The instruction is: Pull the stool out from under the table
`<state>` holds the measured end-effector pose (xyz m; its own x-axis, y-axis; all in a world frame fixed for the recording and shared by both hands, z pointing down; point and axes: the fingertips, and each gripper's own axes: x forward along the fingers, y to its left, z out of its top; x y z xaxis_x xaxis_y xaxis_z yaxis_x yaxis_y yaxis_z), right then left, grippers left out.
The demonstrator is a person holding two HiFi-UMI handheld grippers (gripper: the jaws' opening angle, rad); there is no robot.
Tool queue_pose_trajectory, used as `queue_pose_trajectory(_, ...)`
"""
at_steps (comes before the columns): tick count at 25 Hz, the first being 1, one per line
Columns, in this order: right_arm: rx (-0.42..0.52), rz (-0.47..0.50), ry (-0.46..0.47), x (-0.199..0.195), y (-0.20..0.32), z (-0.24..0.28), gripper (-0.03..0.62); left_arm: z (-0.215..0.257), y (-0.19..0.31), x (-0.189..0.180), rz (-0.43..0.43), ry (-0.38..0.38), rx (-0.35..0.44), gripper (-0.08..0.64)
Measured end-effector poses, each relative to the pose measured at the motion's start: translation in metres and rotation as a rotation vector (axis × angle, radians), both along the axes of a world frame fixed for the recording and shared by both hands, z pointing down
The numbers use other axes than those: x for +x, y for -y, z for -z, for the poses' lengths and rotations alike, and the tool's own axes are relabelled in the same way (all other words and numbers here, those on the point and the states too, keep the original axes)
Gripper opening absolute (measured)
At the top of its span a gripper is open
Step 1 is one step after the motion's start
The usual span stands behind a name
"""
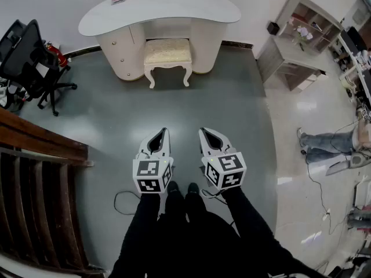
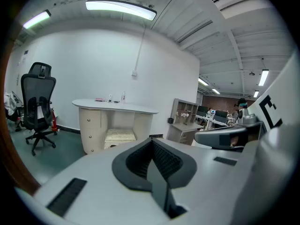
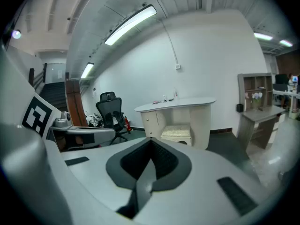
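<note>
Left gripper [image 1: 165,132] and right gripper [image 1: 203,132], closed, hang far from the stool [image 1: 167,53].

Both tongs, left [image 1: 160,139] and right [image 1: 210,138], are closed, empty, side by side, tilted slightly downward.

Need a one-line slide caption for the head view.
Person faces the white table, stool tucked in its kneehole, left gripper and right gripper both shut, empty.

Black sleeves [image 1: 146,216] and shoes [image 1: 173,187]; white left gripper [image 1: 164,132], white right gripper [image 1: 202,132], black-marked cubes [image 1: 152,175].
</note>
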<state>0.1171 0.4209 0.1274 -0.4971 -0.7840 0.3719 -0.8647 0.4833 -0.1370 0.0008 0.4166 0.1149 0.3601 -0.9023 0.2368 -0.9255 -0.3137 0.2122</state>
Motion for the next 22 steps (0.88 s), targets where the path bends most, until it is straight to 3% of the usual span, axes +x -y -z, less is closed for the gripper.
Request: queue_pose_trajectory(22,0.003,0.024,-0.016,0.012,0.005,-0.005,0.0,-0.005,0.0,0.011,0.021,0.0,-0.02,0.003)
